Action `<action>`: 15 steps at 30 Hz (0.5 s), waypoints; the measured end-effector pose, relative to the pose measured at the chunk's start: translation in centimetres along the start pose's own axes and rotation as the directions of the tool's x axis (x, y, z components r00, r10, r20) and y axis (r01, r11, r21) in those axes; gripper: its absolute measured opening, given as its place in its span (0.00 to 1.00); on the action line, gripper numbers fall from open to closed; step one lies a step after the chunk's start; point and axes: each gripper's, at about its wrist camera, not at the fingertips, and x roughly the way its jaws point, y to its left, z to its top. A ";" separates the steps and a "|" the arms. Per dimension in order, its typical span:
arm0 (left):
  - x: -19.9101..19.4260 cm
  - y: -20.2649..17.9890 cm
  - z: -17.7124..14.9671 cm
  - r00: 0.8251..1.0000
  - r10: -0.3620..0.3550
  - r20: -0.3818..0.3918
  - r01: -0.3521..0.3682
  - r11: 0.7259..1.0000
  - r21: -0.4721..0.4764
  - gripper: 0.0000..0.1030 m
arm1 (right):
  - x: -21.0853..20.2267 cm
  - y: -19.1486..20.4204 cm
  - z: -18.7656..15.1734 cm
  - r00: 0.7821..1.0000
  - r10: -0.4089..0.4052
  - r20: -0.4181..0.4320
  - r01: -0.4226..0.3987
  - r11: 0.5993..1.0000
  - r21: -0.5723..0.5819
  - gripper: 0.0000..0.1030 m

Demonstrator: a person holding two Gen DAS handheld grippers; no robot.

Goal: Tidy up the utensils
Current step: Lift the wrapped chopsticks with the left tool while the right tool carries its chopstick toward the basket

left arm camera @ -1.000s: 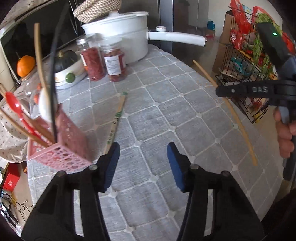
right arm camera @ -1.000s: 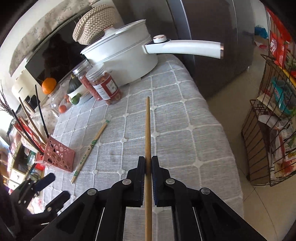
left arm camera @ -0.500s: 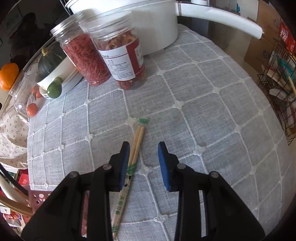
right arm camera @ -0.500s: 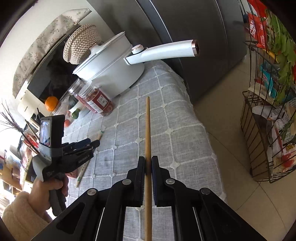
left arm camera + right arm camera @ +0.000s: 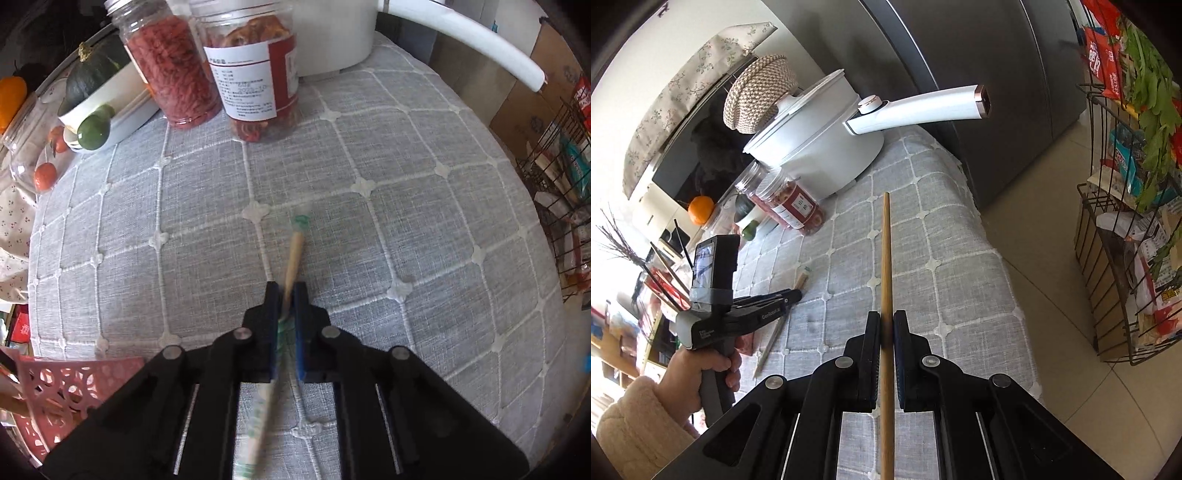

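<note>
Left gripper jaws closed onto wrapped chopsticks, lower end blurred | right gripper jaws clamp wooden stick

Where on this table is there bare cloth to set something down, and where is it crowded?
Free: the wide stretch of tablecloth between the jars and the table's right edge by the wire rack, and the cloth left of the wrapped chopsticks. Crowded: the back, with jars, the white pot and fruit, and the near left corner by the pink basket.

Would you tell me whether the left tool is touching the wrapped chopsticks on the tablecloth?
Touching. The left wrist view shows the left tool shut on the wrapped chopsticks, both pads against the pair.
</note>
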 end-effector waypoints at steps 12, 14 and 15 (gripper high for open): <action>-8.4 -2.2 -3.2 0.986 -0.066 0.152 0.049 0.993 0.110 0.06 | -1.9 0.6 0.6 0.998 -0.005 0.062 0.005 1.000 0.005 0.07; -9.7 -2.2 -3.8 0.981 -0.077 0.179 0.054 0.990 0.127 0.06 | -2.3 1.1 0.7 0.997 -0.002 0.079 0.003 1.000 -0.003 0.07; -10.0 -1.9 -3.8 0.978 -0.080 0.192 0.055 0.989 0.135 0.06 | -2.5 1.4 0.8 0.996 -0.001 0.085 0.001 1.000 -0.007 0.07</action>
